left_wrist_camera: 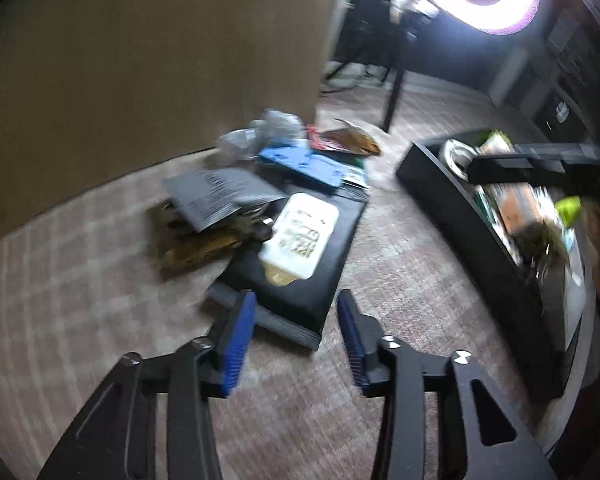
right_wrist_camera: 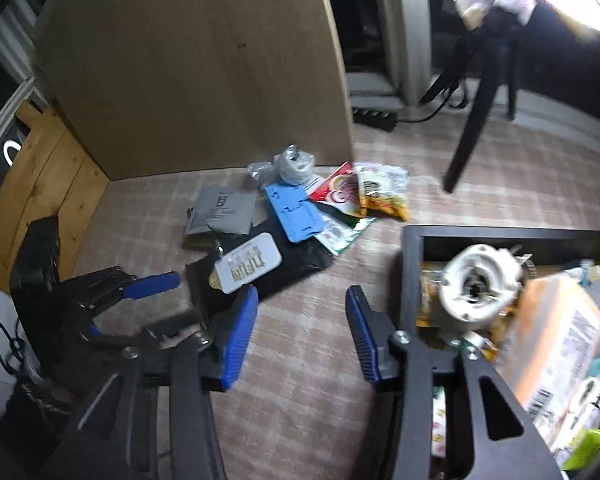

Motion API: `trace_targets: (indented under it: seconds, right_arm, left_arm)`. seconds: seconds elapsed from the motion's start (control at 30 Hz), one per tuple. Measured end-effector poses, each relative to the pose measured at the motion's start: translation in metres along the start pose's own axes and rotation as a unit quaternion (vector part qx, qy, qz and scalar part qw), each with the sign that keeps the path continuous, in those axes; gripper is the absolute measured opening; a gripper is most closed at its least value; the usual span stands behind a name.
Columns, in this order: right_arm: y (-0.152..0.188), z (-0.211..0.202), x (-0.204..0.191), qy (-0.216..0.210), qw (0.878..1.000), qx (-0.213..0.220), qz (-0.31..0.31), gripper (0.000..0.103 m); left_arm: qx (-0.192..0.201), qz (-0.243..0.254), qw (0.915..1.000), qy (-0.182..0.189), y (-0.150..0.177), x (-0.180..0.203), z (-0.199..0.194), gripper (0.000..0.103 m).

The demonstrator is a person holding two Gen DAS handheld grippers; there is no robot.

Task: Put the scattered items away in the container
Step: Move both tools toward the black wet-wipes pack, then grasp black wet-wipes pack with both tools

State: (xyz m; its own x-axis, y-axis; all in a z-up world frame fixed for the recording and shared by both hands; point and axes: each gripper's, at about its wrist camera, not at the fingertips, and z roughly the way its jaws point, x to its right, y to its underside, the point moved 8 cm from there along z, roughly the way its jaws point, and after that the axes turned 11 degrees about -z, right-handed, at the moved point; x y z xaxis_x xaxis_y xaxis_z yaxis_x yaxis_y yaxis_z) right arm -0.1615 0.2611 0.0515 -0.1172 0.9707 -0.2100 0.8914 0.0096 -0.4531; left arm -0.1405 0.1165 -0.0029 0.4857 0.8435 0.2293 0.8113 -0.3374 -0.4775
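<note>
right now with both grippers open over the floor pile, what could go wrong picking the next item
The white tin lies loose on a flat black pouch; lifting the pouch could tip it off. The grey packet, blue plastic card and snack packets overlap, so one may drag its neighbours. The black container already looks heaped, so additions might spill. Left gripper and right gripper hold nothing.
</note>
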Motion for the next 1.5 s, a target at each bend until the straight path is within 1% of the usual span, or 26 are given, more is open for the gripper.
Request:
trace_targets:
  seconds: [0.1, 0.17, 0.3, 0.4, 0.5, 0.57, 0.63, 0.67, 0.73, 0.77, 0.83, 0.9, 0.97, 1.03, 1.07, 1.1, 1.17, 1.23, 1.33, 1.43, 1.5]
  right_arm:
    - [0.001, 0.019, -0.006, -0.024, 0.999, -0.02, 0.028, 0.048]
    - [0.004, 0.034, -0.01, -0.026, 0.998, -0.028, 0.042, 0.048]
    - [0.008, 0.055, -0.015, -0.044, 0.996, -0.038, 0.065, 0.048]
    - [0.009, 0.069, -0.015, -0.034, 0.996, -0.042, 0.072, 0.048]
    - [0.012, 0.078, -0.012, -0.039, 0.994, -0.045, 0.088, 0.048]
    - [0.014, 0.08, -0.011, -0.038, 0.994, -0.047, 0.09, 0.048]
    - [0.017, 0.081, -0.009, -0.036, 0.994, -0.048, 0.091, 0.048]
    - [0.019, 0.082, -0.008, -0.037, 0.994, -0.047, 0.093, 0.048]
    - [0.02, 0.082, -0.006, -0.04, 0.994, -0.038, 0.096, 0.048]
    - [0.02, 0.083, -0.006, -0.04, 0.994, -0.033, 0.096, 0.048]
    - [0.019, 0.083, -0.008, -0.043, 0.995, -0.026, 0.092, 0.047]
    - [0.018, 0.084, -0.014, -0.046, 0.996, -0.022, 0.079, 0.045]
    - [0.021, 0.083, -0.016, -0.031, 0.997, -0.021, 0.068, 0.042]
    - [0.026, 0.08, -0.015, -0.023, 0.997, -0.018, 0.067, 0.037]
    - [0.028, 0.079, -0.013, -0.021, 0.997, -0.017, 0.072, 0.03]
    - [0.031, 0.077, -0.011, -0.021, 0.997, -0.016, 0.078, 0.026]
    - [0.037, 0.075, -0.01, -0.031, 0.996, -0.015, 0.087, 0.025]
    - [0.042, 0.072, -0.013, -0.031, 0.996, -0.018, 0.082, 0.024]
    - [0.046, 0.068, -0.019, -0.021, 0.997, -0.019, 0.07, 0.023]
    - [0.052, 0.06, -0.022, -0.024, 0.997, -0.014, 0.067, 0.021]
    - [0.052, 0.054, -0.022, -0.032, 0.997, -0.008, 0.075, 0.019]
  left_arm:
    - [-0.016, 0.029, 0.9994, 0.002, -0.004, 0.0, 0.012, 0.052]
    - [-0.023, 0.031, 0.9993, 0.0, -0.009, -0.008, 0.018, 0.053]
    - [-0.034, 0.01, 0.9992, 0.019, -0.017, -0.023, 0.026, 0.053]
    - [-0.038, 0.004, 0.9985, 0.038, -0.017, -0.025, 0.029, 0.054]
    - [-0.055, -0.006, 0.9966, 0.062, -0.011, -0.02, 0.034, 0.054]
    - [-0.055, -0.006, 0.996, 0.07, -0.006, -0.013, 0.033, 0.054]
    - [-0.064, -0.003, 0.994, 0.089, 0.0, -0.003, 0.03, 0.054]
    - [-0.061, -0.001, 0.9941, 0.089, 0.001, 0.0, 0.028, 0.054]
    - [-0.043, -0.001, 0.9968, 0.067, -0.001, 0.003, 0.028, 0.054]
    - [-0.039, -0.008, 0.997, 0.066, -0.003, 0.003, 0.029, 0.054]
    - [-0.044, -0.039, 0.995, 0.081, -0.007, 0.002, 0.034, 0.054]
    - [-0.036, -0.05, 0.9949, 0.08, -0.012, 0.005, 0.036, 0.054]
    - [-0.035, -0.047, 0.9954, 0.076, -0.011, 0.012, 0.036, 0.054]
    - [-0.035, -0.048, 0.9954, 0.075, -0.007, 0.017, 0.035, 0.054]
    - [-0.034, -0.05, 0.9952, 0.077, -0.004, 0.018, 0.033, 0.054]
    - [-0.032, -0.055, 0.9947, 0.081, -0.001, 0.019, 0.031, 0.053]
    - [-0.033, -0.068, 0.9933, 0.087, 0.005, 0.02, 0.028, 0.049]
    - [-0.031, -0.076, 0.9926, 0.09, 0.008, 0.021, 0.025, 0.048]
    - [-0.032, -0.085, 0.9924, 0.084, 0.015, 0.022, 0.021, 0.044]
    - [-0.023, -0.087, 0.9929, 0.078, 0.019, 0.024, 0.013, 0.038]
    - [-0.02, -0.089, 0.9925, 0.081, 0.02, 0.024, 0.008, 0.036]
